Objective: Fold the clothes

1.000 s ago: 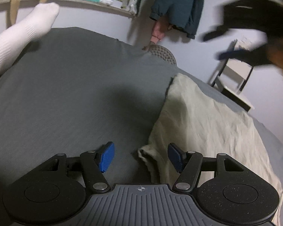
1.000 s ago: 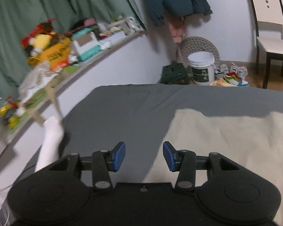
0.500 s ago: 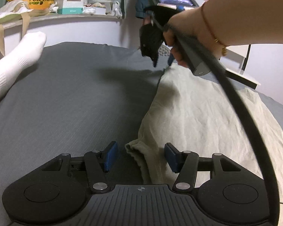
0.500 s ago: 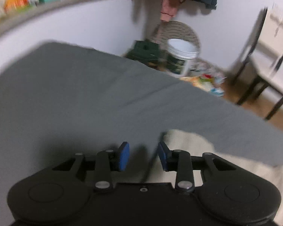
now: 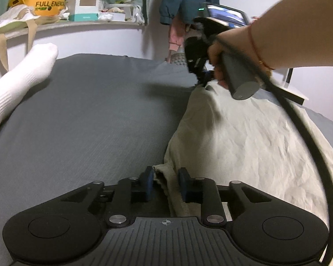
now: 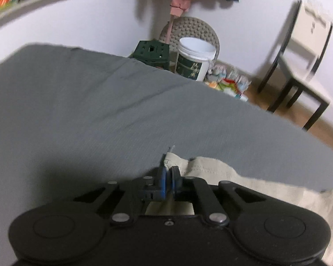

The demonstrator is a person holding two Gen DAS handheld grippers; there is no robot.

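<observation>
left gripper [image 5: 165, 182]: jaws part-open around beige garment [image 5: 244, 137] corner | right gripper [image 6: 168, 179]: jaws clamped on garment's far corner | grey bed [image 5: 88, 122] beneath

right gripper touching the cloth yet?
Touching. Right wrist view: the right gripper is pinched shut on the beige cloth's corner.

Dim indoor light, fisheye warping, motion blur

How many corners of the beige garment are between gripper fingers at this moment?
2. The left gripper has the near corner of the beige garment between its fingers, not fully closed. The right gripper is shut on the far corner. Other corners are out of view.
</observation>
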